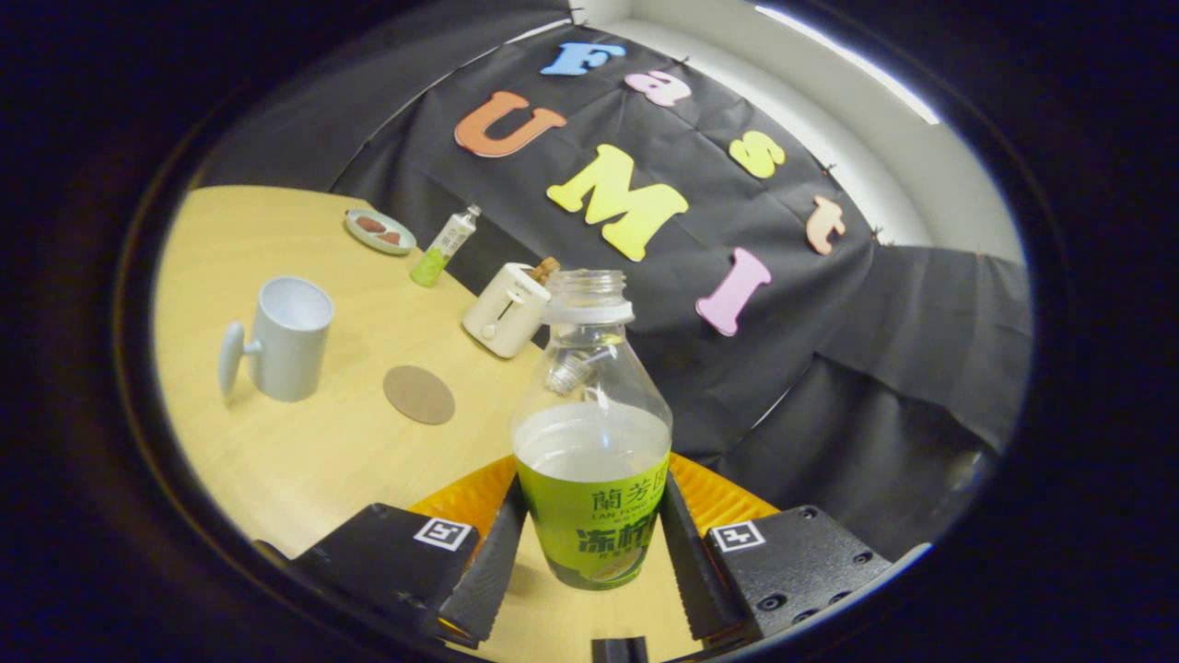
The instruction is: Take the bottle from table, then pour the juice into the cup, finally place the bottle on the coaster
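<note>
Now the gripper [591, 543] holds the open bottle [591, 433] between both fingers, above the table [304, 460]. Because it has no cap and the cup [285, 339] is well apart beyond the coaster [419, 394], juice may spill if it tilts early.

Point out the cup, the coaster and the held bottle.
cup [290, 345]: gripper view, outer wall.
coaster [419, 394]: gripper view, centre of the disc.
bottle [594, 525]: gripper view, green label, between the fingers of the gripper [589, 543].

A bottle [592, 433] stands between the hand-held gripper [589, 552] fingers on the table [304, 460]; beyond, left, a coaster [419, 394], then a cup [281, 339].
</note>
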`<state>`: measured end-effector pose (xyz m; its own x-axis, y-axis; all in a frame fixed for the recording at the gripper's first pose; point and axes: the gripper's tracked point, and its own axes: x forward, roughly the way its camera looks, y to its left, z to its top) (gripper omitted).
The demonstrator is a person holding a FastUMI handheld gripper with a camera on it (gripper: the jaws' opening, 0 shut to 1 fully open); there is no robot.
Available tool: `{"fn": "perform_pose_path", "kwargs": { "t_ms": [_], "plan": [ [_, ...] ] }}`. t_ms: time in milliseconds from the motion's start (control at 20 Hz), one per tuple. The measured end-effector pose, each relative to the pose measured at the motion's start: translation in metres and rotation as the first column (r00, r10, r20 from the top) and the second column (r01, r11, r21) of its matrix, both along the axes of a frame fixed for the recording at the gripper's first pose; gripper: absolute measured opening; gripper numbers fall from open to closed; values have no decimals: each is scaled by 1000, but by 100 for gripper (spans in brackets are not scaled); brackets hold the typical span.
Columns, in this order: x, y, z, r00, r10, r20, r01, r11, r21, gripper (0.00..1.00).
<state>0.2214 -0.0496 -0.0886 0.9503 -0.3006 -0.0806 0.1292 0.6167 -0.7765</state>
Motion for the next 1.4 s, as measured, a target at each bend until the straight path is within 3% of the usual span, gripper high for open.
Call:
{"fn": "perform_pose_path", "kwargs": {
  "t_ms": [400, 600, 1050, 1400],
  "plan": [
    [4, 12, 25, 998, -40, 51, 50, 978, -205, 80],
    [29, 26, 31, 998, -51, 35, 59, 951, -302, 80],
    [39, 79, 43, 1000, -8, 25, 20, 852, -523, 80],
    [50, 105, 41, 1000, 11, 23, 7, 750, -662, 80]
  ]
}}
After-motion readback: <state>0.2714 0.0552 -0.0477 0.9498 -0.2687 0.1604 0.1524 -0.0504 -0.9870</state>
